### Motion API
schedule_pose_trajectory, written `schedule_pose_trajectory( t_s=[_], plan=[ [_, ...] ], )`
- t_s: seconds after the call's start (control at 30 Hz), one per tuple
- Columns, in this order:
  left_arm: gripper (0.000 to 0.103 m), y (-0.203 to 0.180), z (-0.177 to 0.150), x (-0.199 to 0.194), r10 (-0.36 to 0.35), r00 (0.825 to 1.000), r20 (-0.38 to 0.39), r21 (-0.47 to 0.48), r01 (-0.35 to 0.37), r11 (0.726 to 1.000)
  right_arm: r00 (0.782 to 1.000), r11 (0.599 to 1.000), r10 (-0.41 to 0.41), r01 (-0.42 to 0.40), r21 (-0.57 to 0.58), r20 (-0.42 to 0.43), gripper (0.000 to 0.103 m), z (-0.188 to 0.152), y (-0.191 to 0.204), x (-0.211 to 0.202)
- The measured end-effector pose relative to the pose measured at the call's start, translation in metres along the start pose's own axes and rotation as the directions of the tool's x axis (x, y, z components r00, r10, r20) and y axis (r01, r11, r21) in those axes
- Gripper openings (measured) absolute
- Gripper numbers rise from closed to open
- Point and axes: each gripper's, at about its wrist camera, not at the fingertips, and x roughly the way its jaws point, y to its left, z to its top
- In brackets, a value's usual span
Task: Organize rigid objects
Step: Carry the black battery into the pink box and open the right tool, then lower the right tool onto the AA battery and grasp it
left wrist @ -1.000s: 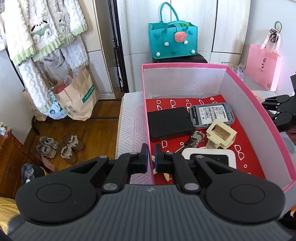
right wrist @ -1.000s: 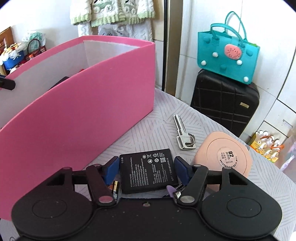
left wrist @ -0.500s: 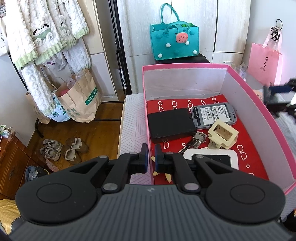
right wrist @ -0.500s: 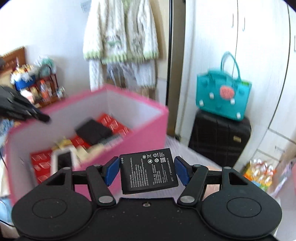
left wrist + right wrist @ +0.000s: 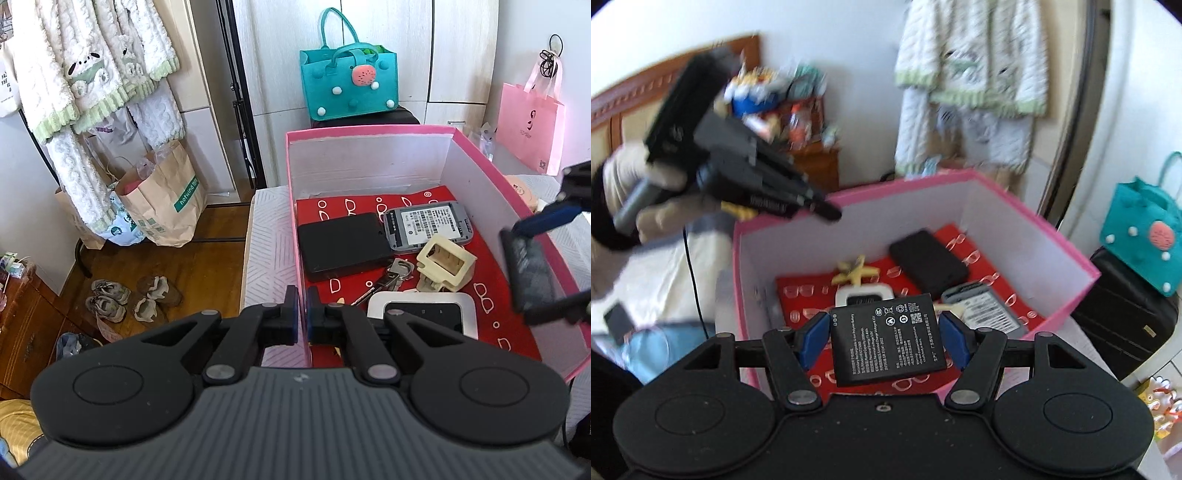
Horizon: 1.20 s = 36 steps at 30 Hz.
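Note:
My right gripper (image 5: 884,341) is shut on a black flat battery (image 5: 886,339) and holds it in the air over the near rim of the pink box (image 5: 1071,254). It also shows at the right of the left wrist view (image 5: 532,273), above the box's right wall. My left gripper (image 5: 302,319) is shut on the left wall of the pink box (image 5: 295,236). Inside lie a black case (image 5: 343,242), a grey battery (image 5: 426,225), a cream plastic part (image 5: 445,264), keys (image 5: 391,277) and a white-framed device (image 5: 423,314).
The box stands on a white patterned surface (image 5: 266,236). A teal bag (image 5: 349,85) sits on a black suitcase behind it. A pink gift bag (image 5: 530,129) hangs at the right. A paper bag (image 5: 166,203) and shoes (image 5: 129,295) are on the wooden floor.
My right gripper has lifted the black battery off the table and carried it up and over the box's rim. My left gripper has stayed shut on the box wall.

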Motion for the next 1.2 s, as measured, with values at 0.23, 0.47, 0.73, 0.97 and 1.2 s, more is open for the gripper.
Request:
schedule_pose_trajectory(
  t_s=[0.23,0.47,0.73,0.97,1.2],
  plan=[
    [0.003,0.002,0.002,-0.001,-0.001,1.0,-0.02,-0.005,0.001,1.0,0.998,0.998,-0.057,0.056,-0.033,-0.032,0.071,-0.008,-0.003,-0.003],
    [0.004,0.001,0.0,0.0,0.004,1.0,-0.016,-0.033,-0.005,0.999,0.967,0.979,-0.133,0.094,0.182,0.216,0.078,-0.041,-0.034,-0.056],
    [0.004,0.0,-0.002,0.0,0.018,1.0,0.0,-0.054,-0.018,0.998,0.939,0.926,-0.251,0.162,0.34,0.235,0.069,-0.094,-0.076,-0.06],
    [0.004,-0.001,-0.005,0.003,0.026,0.999,-0.022,-0.075,-0.028,0.997,0.97,0.917,-0.211,0.153,0.368,0.121,0.051,-0.118,-0.082,-0.017],
    [0.003,-0.006,-0.004,-0.007,0.053,0.998,0.024,-0.033,-0.052,0.998,0.981,0.921,-0.19,0.164,0.353,0.039,0.013,-0.135,-0.078,0.016]
  ],
)
